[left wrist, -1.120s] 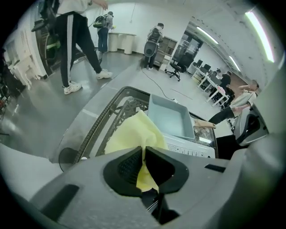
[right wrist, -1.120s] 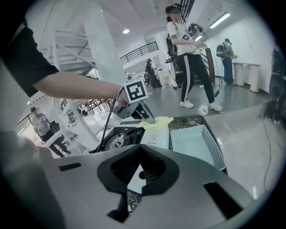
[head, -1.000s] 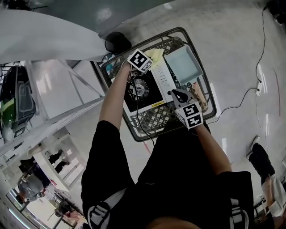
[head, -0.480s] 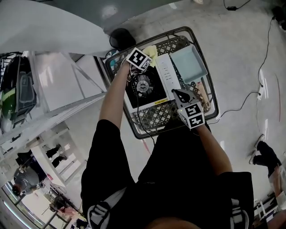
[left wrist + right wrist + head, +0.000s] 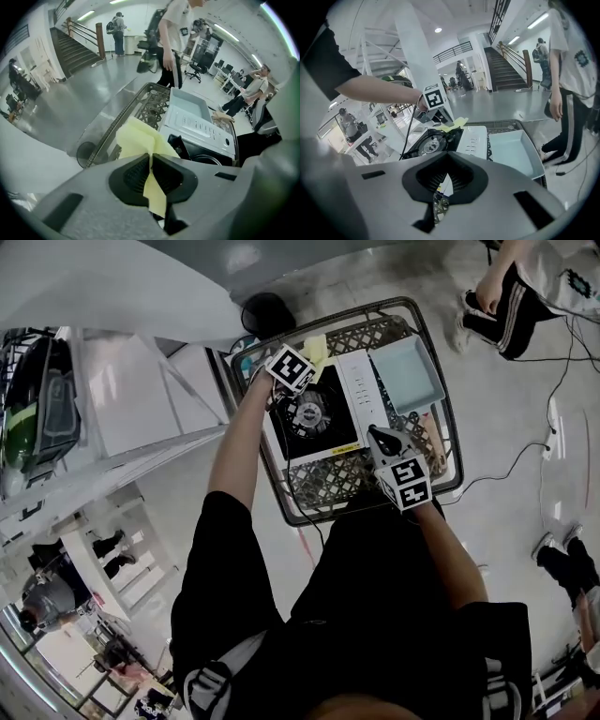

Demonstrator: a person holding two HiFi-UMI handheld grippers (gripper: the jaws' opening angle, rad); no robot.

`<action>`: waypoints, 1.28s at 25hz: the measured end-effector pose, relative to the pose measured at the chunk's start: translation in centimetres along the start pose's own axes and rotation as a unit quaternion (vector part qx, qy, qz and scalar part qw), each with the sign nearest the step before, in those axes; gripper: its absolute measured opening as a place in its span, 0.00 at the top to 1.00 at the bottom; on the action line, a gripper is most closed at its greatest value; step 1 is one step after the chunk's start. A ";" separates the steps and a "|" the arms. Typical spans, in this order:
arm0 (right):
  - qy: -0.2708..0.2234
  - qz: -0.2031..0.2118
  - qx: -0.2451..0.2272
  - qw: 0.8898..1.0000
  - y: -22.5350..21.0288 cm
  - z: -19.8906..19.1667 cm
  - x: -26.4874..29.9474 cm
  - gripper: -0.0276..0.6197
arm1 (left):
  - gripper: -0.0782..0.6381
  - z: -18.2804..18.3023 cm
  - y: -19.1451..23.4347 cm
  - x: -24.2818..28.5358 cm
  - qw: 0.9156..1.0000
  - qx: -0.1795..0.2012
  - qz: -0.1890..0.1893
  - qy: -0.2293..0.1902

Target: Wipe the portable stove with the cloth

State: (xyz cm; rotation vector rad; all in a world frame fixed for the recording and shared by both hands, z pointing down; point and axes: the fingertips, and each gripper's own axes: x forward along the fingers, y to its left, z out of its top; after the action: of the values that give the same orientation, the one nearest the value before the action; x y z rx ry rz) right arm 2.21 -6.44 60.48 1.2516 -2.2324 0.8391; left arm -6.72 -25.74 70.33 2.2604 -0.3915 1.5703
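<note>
The portable stove (image 5: 314,413), black with a round burner and a white control strip (image 5: 361,385), lies in a wire basket (image 5: 443,418). My left gripper (image 5: 305,360) is at the stove's far left corner, shut on the yellow cloth (image 5: 317,349). In the left gripper view the cloth (image 5: 140,140) is pinched between the closed jaws and fans out ahead over the basket rim (image 5: 123,118), beside the stove (image 5: 201,127). My right gripper (image 5: 377,435) hovers over the stove's near right corner, jaws together and holding nothing. Its own view looks past the right gripper (image 5: 444,180) to the burner (image 5: 426,143) and cloth (image 5: 454,124).
A pale blue tray (image 5: 408,374) sits in the basket right of the stove, with a brown object (image 5: 429,442) below it. White shelving (image 5: 141,413) stands close on the left. A person (image 5: 511,296) stands at the basket's far right, and cables (image 5: 506,457) run across the floor.
The left gripper with the cloth has stayed at the stove's far left corner, shifting only slightly. The right gripper has held still. A person has come into view at the far right.
</note>
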 end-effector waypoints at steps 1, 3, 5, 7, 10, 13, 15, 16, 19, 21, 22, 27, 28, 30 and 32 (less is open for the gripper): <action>0.000 0.001 -0.001 1.000 0.1 0.0 0.0 0.95 | 0.84 -0.2 0.1 0.0 1.000 -0.004 0.002 -0.003; 0.002 0.003 -0.003 1.000 0.3 -0.1 0.1 0.95 | 0.84 -0.4 0.2 -0.1 1.000 -0.013 0.004 -0.007; 0.003 0.004 -0.004 1.000 0.4 -0.2 0.1 0.95 | 0.84 -0.6 0.2 -0.2 1.000 -0.016 0.007 -0.010; 0.004 0.004 -0.005 1.000 0.5 -0.3 0.0 0.95 | 0.84 -0.7 0.2 -0.2 1.000 -0.017 0.011 -0.012; 0.004 0.005 -0.006 1.000 0.6 -0.3 0.1 0.95 | 0.84 -1.0 0.4 -0.3 1.000 -0.013 0.017 -0.014; 0.004 0.007 -0.008 1.000 0.9 -0.4 0.1 0.95 | 0.84 -1.4 0.5 -0.4 1.000 -0.013 0.021 -0.014; 0.006 0.007 -0.010 1.000 0.9 -0.5 0.0 0.95 | 0.84 -1.6 0.5 -0.5 1.000 -0.013 0.022 -0.014; 0.006 0.007 -0.011 1.000 0.8 -0.4 -0.1 0.95 | 0.84 -1.7 0.5 -0.5 1.000 -0.013 0.024 -0.015; 0.004 0.008 -0.013 1.000 0.8 -0.4 -0.1 0.95 | 0.84 -2.0 0.7 -0.7 0.999 -0.016 0.029 -0.016; 0.004 0.009 -0.014 1.000 0.9 -0.4 -0.1 0.95 | 0.84 -2.3 0.9 -0.8 0.999 -0.020 0.032 -0.014; 0.005 0.009 -0.014 1.000 1.0 -0.4 -0.1 0.95 | 0.84 -2.4 0.9 -0.8 0.999 -0.022 0.034 -0.014; 0.004 0.013 -0.015 1.000 1.6 -0.4 0.2 0.95 | 0.84 -3.0 1.2 -0.9 0.999 -0.026 0.041 -0.018; 0.004 0.014 -0.015 1.000 1.7 -0.4 0.2 0.95 | 0.84 -3.1 1.2 -1.0 0.999 -0.027 0.042 -0.018; 0.005 0.015 -0.017 1.000 1.9 -0.4 0.4 0.95 | 0.84 -3.4 1.3 -1.2 0.998 -0.030 0.045 -0.016; 0.006 0.016 -0.019 1.000 2.1 -0.5 0.5 0.95 | 0.84 -3.7 1.4 -1.3 0.998 -0.030 0.047 -0.017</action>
State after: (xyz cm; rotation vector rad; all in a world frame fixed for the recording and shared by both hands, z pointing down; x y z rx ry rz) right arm 0.15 -5.50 60.54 1.1932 -2.2547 0.8092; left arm -10.85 -25.31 70.44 2.2551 -0.5558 1.5450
